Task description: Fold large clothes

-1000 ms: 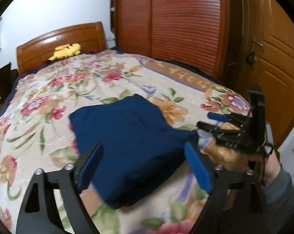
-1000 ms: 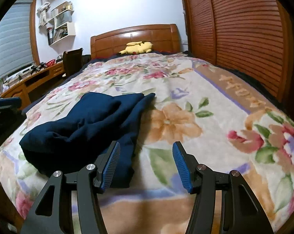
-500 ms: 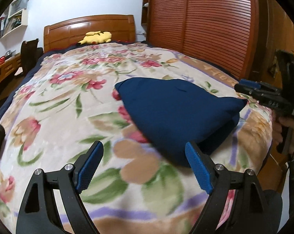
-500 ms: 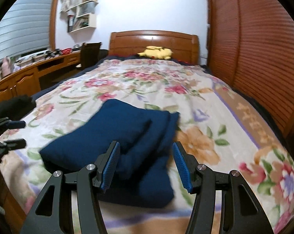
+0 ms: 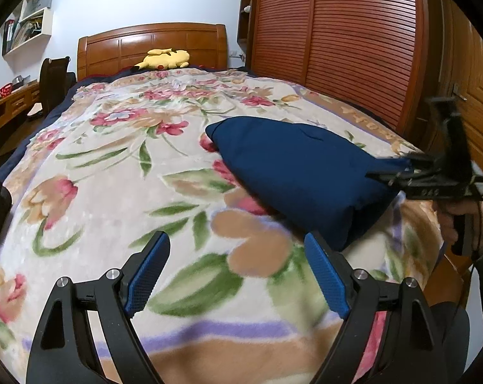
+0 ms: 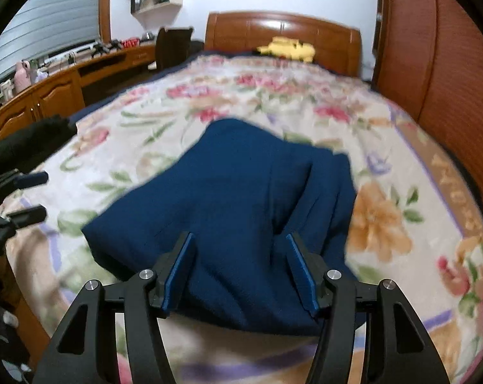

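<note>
the folded navy garment [image 6: 241, 198] lies as a thick bundle near the foot edge of the bed [image 5: 107, 198], toward its wardrobe-side corner. the right tool [image 6: 240, 272] stands partly open over the bundle's near edge, gripping nothing, and the left tool [image 5: 238, 272] gapes wide over bare blanket. a shallow pinch may catch only the top layers and spill the fold off the close foot edge, while the headboard side has ample room.

Pale characters are printed on the black body of the right gripper [image 5: 390, 174], seen side-on in the left wrist view, too blurred to read. Tan characters run along the brown border of the floral blanket [image 5: 366, 121] on its right edge, not legible either.
</note>
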The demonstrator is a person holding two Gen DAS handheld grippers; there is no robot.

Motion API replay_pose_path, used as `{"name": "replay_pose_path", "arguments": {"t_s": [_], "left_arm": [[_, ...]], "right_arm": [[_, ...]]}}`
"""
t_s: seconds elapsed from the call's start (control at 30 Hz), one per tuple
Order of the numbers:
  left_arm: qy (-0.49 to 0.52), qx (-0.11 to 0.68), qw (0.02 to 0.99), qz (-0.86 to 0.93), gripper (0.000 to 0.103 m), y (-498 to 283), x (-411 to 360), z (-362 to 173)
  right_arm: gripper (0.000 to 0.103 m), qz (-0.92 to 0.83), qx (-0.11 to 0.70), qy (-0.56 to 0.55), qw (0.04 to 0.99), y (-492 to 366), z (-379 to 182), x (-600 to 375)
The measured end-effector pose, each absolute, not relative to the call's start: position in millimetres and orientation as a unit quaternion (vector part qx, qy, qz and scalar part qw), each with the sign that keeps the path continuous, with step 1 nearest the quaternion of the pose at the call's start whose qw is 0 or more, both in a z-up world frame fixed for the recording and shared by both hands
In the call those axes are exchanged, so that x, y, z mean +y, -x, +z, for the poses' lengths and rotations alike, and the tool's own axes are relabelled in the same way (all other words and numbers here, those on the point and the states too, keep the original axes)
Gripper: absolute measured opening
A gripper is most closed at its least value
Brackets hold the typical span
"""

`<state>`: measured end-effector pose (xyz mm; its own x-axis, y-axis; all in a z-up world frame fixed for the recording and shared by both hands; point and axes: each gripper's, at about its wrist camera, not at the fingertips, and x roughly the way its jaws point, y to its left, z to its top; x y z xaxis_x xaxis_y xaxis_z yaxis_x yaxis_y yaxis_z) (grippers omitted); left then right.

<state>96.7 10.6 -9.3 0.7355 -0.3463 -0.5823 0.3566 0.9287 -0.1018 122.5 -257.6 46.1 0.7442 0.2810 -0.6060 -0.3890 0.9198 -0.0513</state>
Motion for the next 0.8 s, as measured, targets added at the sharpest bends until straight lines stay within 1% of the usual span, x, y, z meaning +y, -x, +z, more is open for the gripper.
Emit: {"name": "replay_pose_path", "arguments": {"t_s": [0.07,0.17,0.2,0.23,0.27,0.3,0.33,0.53,0.8], "left_arm": [[-0.005,0.312,0.931,-0.19,0.086,-96.5,13.2,-9.9],[0.0,0.312,0.93,-0.192,0.086,-95.9,15.6,-10.8],[0.0,0.312,0.93,-0.193,0.086,-95.5,16.2,-10.9],[0.0,0.313,0.93,-0.193,0.086,-95.1,16.8,-11.0],[-0.001,0.313,0.93,-0.193,0.086,-94.8,17.0,-11.0],[-0.001,0.313,0.93,-0.194,0.086,-94.9,17.1,-11.2],[-0.001,0.313,0.93,-0.195,0.086,-95.1,16.9,-11.2],[-0.001,0.31,0.928,-0.207,0.086,-98.8,12.0,-8.4],[-0.003,0.305,0.931,-0.2,0.086,-100.8,1.5,4.2]], "right_arm": [[0.061,0.184,0.336,0.084,0.92,-134.4,33.6,-256.1],[0.06,0.185,0.352,0.087,0.913,-147.1,26.5,-250.6],[0.055,0.185,0.352,0.09,0.913,-149.0,27.1,-249.0],[0.045,0.193,0.35,0.09,0.912,-149.2,29.5,-247.9],[0.037,0.197,0.352,0.09,0.911,-149.6,31.5,-248.1],[0.022,0.194,0.352,0.093,0.911,-151.2,34.1,-247.6],[0.016,0.196,0.349,0.095,0.912,-151.4,35.8,-248.6],[0.01,0.179,0.322,0.098,0.925,-141.6,39.0,-251.5],[0.008,0.126,0.259,0.148,0.946,-123.6,65.4,-251.3]]}}
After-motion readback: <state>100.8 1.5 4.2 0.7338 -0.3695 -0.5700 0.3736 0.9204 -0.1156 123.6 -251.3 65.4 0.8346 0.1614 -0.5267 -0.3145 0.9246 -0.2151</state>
